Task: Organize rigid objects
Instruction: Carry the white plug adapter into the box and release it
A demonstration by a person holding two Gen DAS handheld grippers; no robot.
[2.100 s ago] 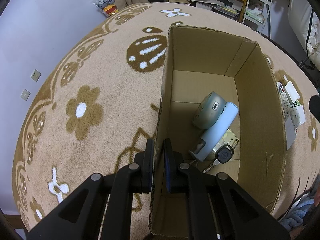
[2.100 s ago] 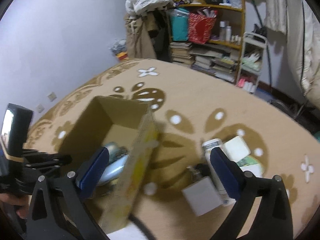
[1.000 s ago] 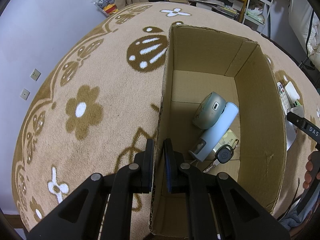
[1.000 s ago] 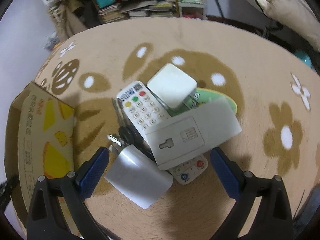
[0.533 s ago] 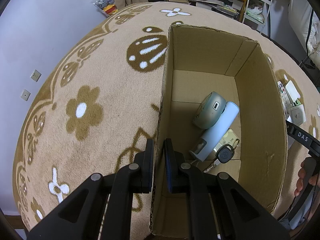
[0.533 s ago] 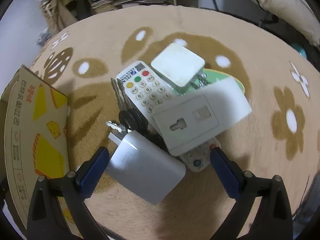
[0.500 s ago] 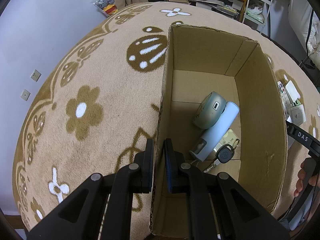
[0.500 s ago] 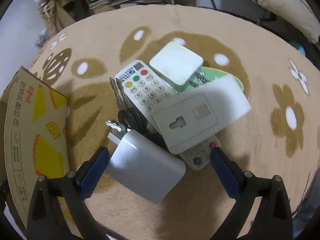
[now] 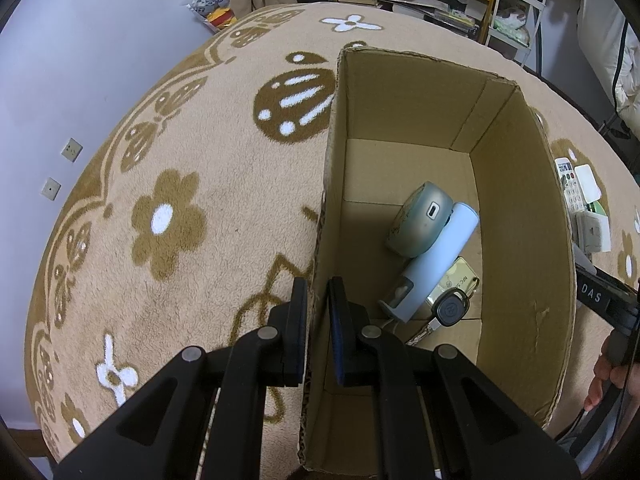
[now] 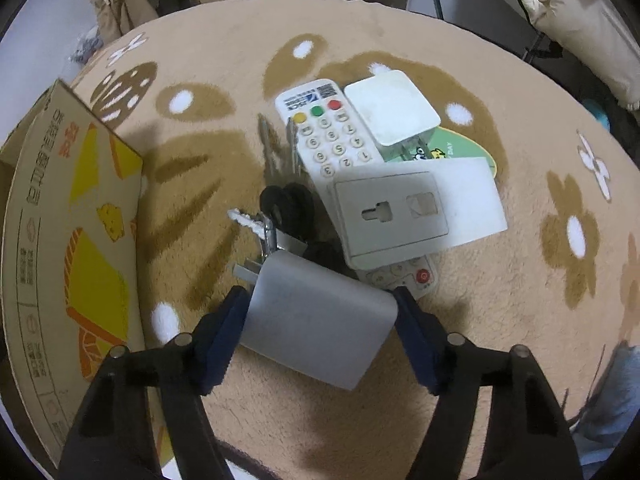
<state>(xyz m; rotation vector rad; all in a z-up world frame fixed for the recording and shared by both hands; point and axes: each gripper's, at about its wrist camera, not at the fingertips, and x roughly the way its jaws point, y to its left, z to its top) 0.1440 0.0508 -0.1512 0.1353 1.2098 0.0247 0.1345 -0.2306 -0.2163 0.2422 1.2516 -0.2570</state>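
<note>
the grey charger block (image 10: 320,320) lies on the carpet (image 10: 500,320) at the near edge of the pile, its metal prongs pointing far-left, and it sits between the blue pads of your right gripper (image 10: 320,336). those jaws are closing around it; the left pad looks to be at its side and the right pad at its corner, though you cannot tell that they press yet. just beyond the block lie a key with a black head (image 10: 260,220), a white remote (image 10: 332,136) with coloured buttons, a white wall-socket plate (image 10: 392,216) lying over the remote, a white square adapter (image 10: 390,108) on the far side, and a green card (image 10: 460,152) under them.

to the left of the pile stands the cardboard box (image 9: 524,240). your left gripper (image 9: 318,320) is clamped shut on the box's left wall, one finger outside and one inside. on the box floor lie a grey-green rounded device (image 9: 420,220), a pale blue cylinder (image 9: 436,264) touching it, a gold tin (image 9: 456,280) and a black car key (image 9: 450,310).
</note>
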